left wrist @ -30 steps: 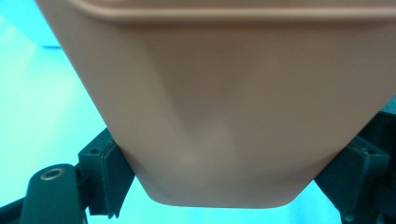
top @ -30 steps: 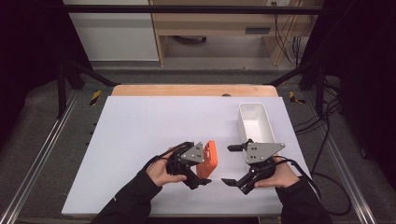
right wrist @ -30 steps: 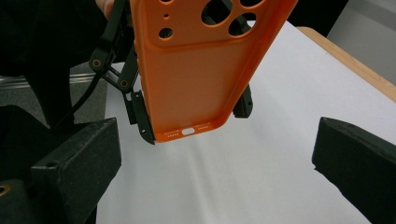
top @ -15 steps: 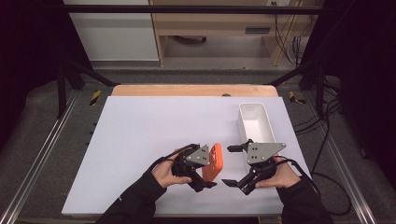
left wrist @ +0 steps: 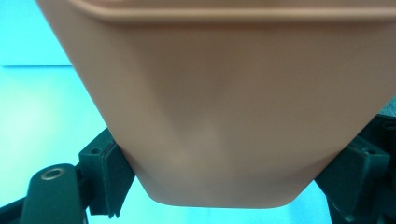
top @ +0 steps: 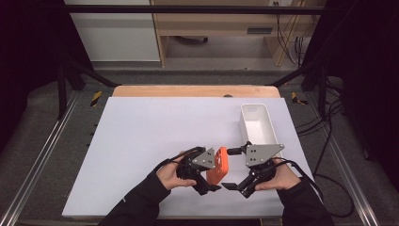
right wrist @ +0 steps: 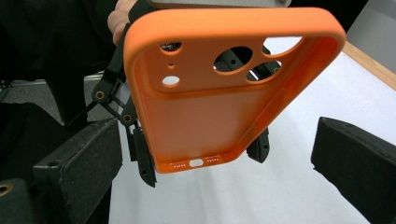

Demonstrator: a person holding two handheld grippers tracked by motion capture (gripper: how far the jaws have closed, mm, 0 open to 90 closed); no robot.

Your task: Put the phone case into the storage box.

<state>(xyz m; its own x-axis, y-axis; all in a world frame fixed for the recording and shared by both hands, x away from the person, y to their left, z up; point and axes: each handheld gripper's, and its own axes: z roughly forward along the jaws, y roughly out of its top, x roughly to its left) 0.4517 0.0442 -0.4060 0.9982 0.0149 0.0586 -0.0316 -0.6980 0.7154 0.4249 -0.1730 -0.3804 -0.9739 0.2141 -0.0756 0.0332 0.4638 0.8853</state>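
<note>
White tabletop [top: 141, 141] under a dark frame, with the work at its near edge. My left tongs [top: 207, 181] are clamped on the bottom end of an orange phone case [top: 217, 165], one pad pressing each long side; the left gripper view shows the case's back [left wrist: 233, 116] wedged between them. My right tongs [top: 235, 186] stand wide, their pads [right wrist: 79, 163] flanking the case without touching it, open face and camera cut-outs [right wrist: 238, 58] turned toward them. The case hangs above the tabletop, left of the white bin [top: 256, 125].

Risk, as I judge it: the grip sits on a rounded, flexible end, so the case may bow or squirt out if I squeeze harder or bump it while closing the right tongs; releasing the left too soon would drop it short of the bin.

Compared with a second ago, the case has shifted rightward, closer to the right tongs.
</note>
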